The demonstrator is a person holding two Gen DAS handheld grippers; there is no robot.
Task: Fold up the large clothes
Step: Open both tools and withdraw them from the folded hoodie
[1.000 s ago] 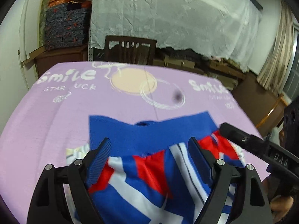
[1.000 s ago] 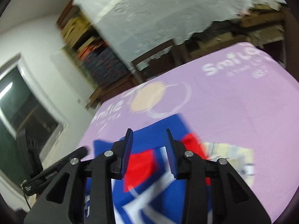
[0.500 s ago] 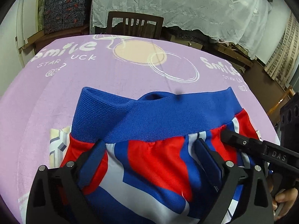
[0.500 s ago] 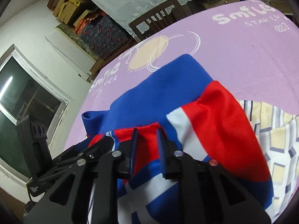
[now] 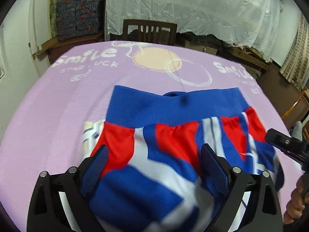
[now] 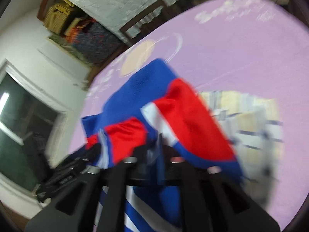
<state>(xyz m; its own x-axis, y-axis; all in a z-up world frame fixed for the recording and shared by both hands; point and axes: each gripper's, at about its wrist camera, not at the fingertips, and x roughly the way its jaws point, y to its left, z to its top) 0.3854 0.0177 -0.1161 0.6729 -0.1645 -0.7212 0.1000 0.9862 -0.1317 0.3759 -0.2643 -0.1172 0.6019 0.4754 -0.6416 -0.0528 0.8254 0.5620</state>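
Observation:
A red, white and blue garment point(image 5: 173, 135) with a wide blue ribbed band lies on the purple table cover point(image 5: 58, 100). My left gripper point(image 5: 154, 160) is open, its pads wide apart with the cloth bunched between them. In the blurred right wrist view the same garment point(image 6: 183, 106) drapes over my right gripper point(image 6: 160, 145), whose fingers stand close together with cloth pinched between them. The right gripper also shows at the right edge of the left wrist view point(image 5: 283, 143).
A pale patterned cloth point(image 6: 251, 112) lies under the garment, its corner showing at the left point(image 5: 90, 131). A wooden chair point(image 5: 149, 31) stands behind the table, with stacked boxes point(image 5: 77, 17) and white-draped furniture point(image 5: 193, 5) beyond.
My right gripper has closed from a narrow gap onto the garment and lifted it. The garment has shifted toward me between the left pads. The left gripper stays open.

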